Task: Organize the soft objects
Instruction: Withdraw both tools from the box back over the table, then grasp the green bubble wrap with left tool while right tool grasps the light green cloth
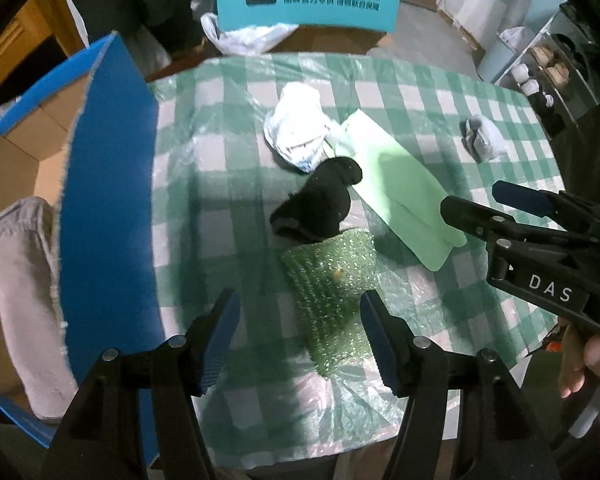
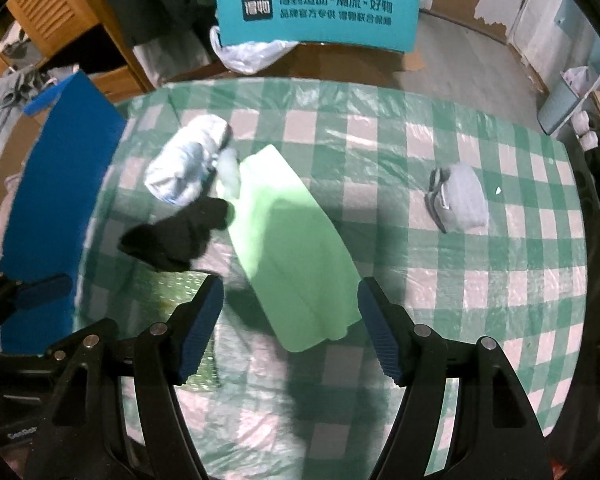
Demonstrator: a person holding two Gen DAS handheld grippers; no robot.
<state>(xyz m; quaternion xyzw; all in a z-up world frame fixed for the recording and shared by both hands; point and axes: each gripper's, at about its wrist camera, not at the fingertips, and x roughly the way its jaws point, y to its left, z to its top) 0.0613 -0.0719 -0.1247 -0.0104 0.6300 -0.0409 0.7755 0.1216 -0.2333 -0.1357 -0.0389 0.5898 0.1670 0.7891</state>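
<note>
Green and white checks cover the surface (image 1: 420,92), with a clear plastic sheet over them. Behind it, at 12 o'clock, stands a teal sign (image 1: 308,0) with dark writing.

Your left gripper (image 1: 300,340) points down at the surface. Its fingers (image 1: 220,340) are wide apart and hold nothing. A piece of green bubble wrap (image 1: 332,280) lies between them on the surface. Just past it, toward 12 o'clock, sits a black sock (image 1: 320,204) that touches the wrap's far edge. A crumpled white bag (image 1: 300,128) lies farther on, at 12 o'clock. A flat light green pouch (image 1: 400,200) lies at 1 o'clock, next to the sock. A small grey bundle (image 1: 482,138) sits well apart at 2 o'clock. At 9 o'clock is a blue box (image 1: 108,200) with a grey cloth (image 1: 24,300) inside.

Your right gripper (image 2: 292,328) also points down, with its fingers (image 2: 380,336) wide and nothing held. The near end of the light green pouch (image 2: 292,248) lies between them. From here the black sock (image 2: 180,236) is at 10 o'clock and the grey bundle (image 2: 462,196) at 2 o'clock.

Your hand (image 1: 588,360) shows at 4 o'clock in the left view.
</note>
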